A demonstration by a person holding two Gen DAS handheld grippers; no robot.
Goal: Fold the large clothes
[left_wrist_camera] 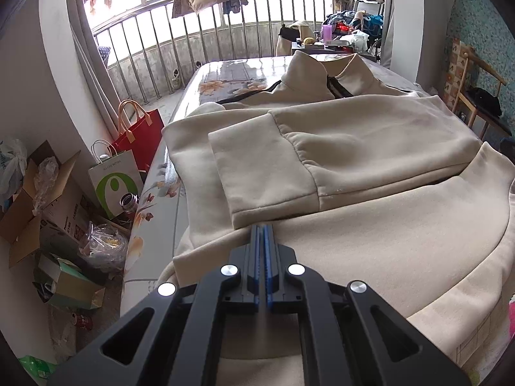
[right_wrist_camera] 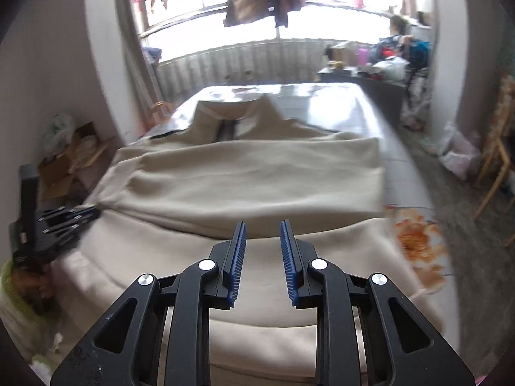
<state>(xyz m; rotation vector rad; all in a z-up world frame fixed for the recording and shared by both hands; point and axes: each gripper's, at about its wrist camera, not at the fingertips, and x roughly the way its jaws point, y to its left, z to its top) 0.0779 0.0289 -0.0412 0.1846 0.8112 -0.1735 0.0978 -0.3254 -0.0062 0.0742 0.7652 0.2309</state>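
A large beige zip-neck sweatshirt (left_wrist_camera: 370,173) lies spread on the table, collar at the far end, one sleeve folded across the body. My left gripper (left_wrist_camera: 263,226) is shut, its tips at the edge of the sleeve cuff (left_wrist_camera: 257,173); whether cloth is pinched is hidden. It also shows in the right wrist view (right_wrist_camera: 90,212) at the sleeve's left end. My right gripper (right_wrist_camera: 262,225) is open and empty, just above the sweatshirt (right_wrist_camera: 257,173) near the sleeve's lower edge.
The table (left_wrist_camera: 231,74) has a glossy floral cover. Left of it on the floor stand paper bags (left_wrist_camera: 116,180), cardboard boxes (left_wrist_camera: 38,206) and clutter. A wooden chair (left_wrist_camera: 476,96) stands right. A cluttered side table (left_wrist_camera: 341,38) and balcony railing lie beyond.
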